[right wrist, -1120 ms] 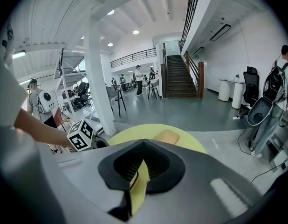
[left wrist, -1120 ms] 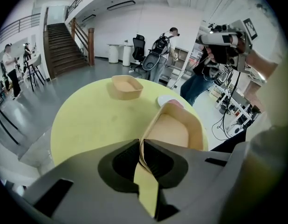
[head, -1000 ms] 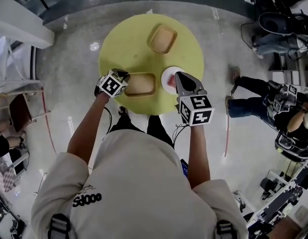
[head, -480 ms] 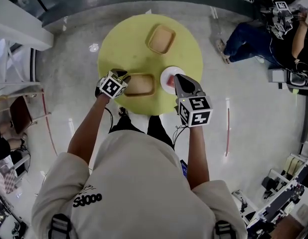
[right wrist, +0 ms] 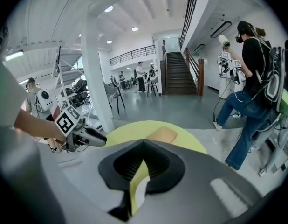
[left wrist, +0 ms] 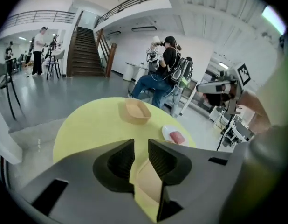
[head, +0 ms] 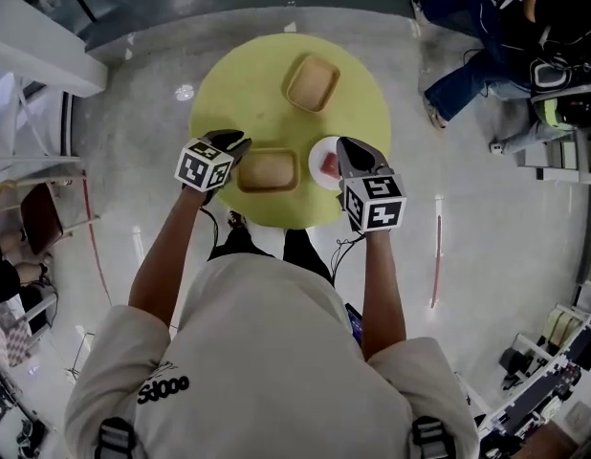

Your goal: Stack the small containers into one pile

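Two tan containers sit apart on the round yellow table [head: 229, 84]: one far [head: 313, 82] [left wrist: 136, 111] [right wrist: 161, 134], one near [head: 268, 170]. My left gripper [head: 236, 142] [left wrist: 141, 143] hovers just off the near container's left end. Its jaws have just been opening and stand apart with nothing gripped; the near container [left wrist: 146, 183] shows low down through the gap. My right gripper [head: 345, 145] [right wrist: 144, 143] is shut and empty over a white plate [head: 321, 156] [left wrist: 168, 132] carrying a red piece [head: 329, 165] [left wrist: 177, 137].
The table stands on a grey concrete floor. A seated person [head: 487, 46] with gripper gear is at the upper right, beyond the table. A white counter [head: 37, 46] is at the upper left, a chair [head: 32, 213] at the left.
My left gripper has opened and lifted away to the left of the near container. My right gripper has shifted slightly over the plate. The person in the background has moved.
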A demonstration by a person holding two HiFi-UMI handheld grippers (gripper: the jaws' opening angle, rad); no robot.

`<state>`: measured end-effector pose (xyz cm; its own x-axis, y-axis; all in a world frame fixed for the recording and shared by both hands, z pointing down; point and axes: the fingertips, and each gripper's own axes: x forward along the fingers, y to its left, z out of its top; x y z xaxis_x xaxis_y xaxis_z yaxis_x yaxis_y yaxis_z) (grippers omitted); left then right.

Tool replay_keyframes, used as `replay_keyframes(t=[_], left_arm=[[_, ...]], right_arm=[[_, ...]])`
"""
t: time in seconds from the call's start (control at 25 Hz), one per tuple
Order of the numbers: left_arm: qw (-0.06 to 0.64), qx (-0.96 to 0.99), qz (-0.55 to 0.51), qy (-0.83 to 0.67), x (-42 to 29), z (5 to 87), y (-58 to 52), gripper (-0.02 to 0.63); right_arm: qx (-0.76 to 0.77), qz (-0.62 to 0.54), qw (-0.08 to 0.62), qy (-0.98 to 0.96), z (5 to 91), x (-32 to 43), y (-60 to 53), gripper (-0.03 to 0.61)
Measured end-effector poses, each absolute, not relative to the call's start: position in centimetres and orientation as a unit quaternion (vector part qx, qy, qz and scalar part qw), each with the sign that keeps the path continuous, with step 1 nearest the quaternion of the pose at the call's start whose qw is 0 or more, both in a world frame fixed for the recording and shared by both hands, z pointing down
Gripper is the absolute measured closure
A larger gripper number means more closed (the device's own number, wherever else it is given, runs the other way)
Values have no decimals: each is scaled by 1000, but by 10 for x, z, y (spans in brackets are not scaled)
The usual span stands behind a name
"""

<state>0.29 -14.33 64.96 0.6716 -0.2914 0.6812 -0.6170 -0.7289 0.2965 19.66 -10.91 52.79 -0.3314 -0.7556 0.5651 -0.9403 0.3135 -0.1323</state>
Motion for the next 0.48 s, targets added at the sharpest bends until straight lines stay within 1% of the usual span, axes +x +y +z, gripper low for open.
replay_keyframes(t=[0.2,0.36,0.48], left_arm=[[250,883,283,-279,-1,617,-154,552],[244,880,276,-300,-5,602,-157,598],[241,879,279,-303,-10,598,-154,607]], right_arm=[[521,238,196,-795,550,202,-154,568],[516,254,205,-792,578,211,-189,544],[515,267,213,-786,601,216,-210,531]])
